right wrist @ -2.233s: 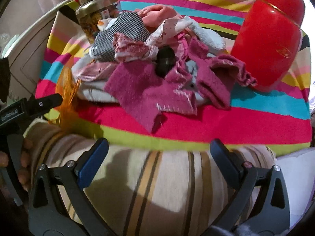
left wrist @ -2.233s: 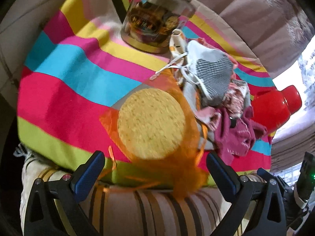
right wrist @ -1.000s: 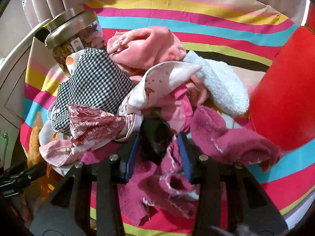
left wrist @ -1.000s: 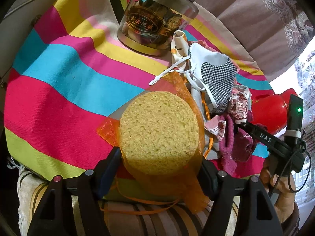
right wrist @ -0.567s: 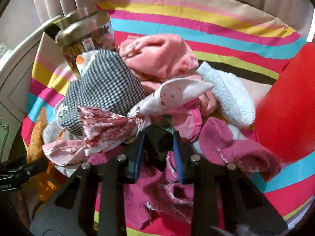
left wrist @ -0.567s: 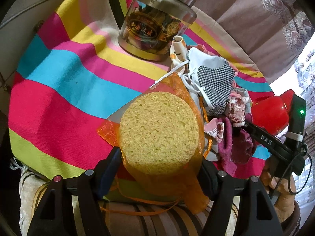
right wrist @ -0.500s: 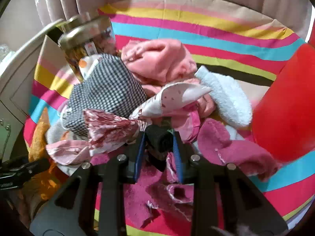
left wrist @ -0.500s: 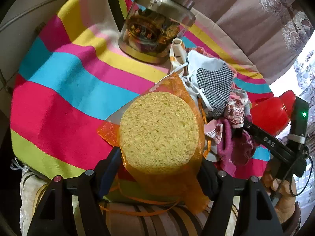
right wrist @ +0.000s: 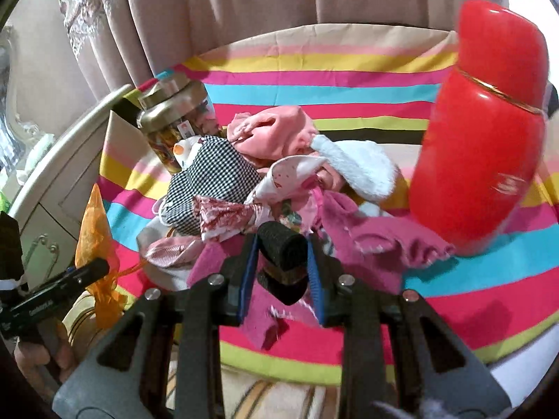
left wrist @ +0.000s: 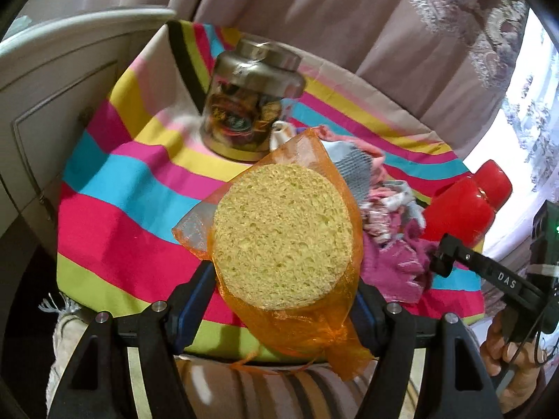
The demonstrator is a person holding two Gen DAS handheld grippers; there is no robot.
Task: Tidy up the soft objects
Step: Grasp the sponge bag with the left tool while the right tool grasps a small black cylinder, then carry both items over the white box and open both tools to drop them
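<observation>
My left gripper (left wrist: 279,296) is shut on a round yellow sponge (left wrist: 283,234) in an orange mesh bag (left wrist: 314,331) and holds it above the striped cloth. My right gripper (right wrist: 283,265) is shut on a black rolled cloth (right wrist: 284,248), held above a pile of soft things (right wrist: 279,181): a checked mask (right wrist: 216,174), a pink cloth (right wrist: 276,132), a white fluffy sock (right wrist: 360,167) and a magenta towel (right wrist: 377,237). The pile also shows in the left wrist view (left wrist: 387,209).
A glass jar with a metal lid (left wrist: 251,104) stands at the back left of the striped tablecloth (left wrist: 115,188). A big red container (right wrist: 482,146) stands right of the pile. A white cabinet (left wrist: 45,87) is on the left, curtains behind.
Both grippers have lifted and pulled back. The left one raises the sponge in its bag; the right one has lifted the black roll out of the pile.
</observation>
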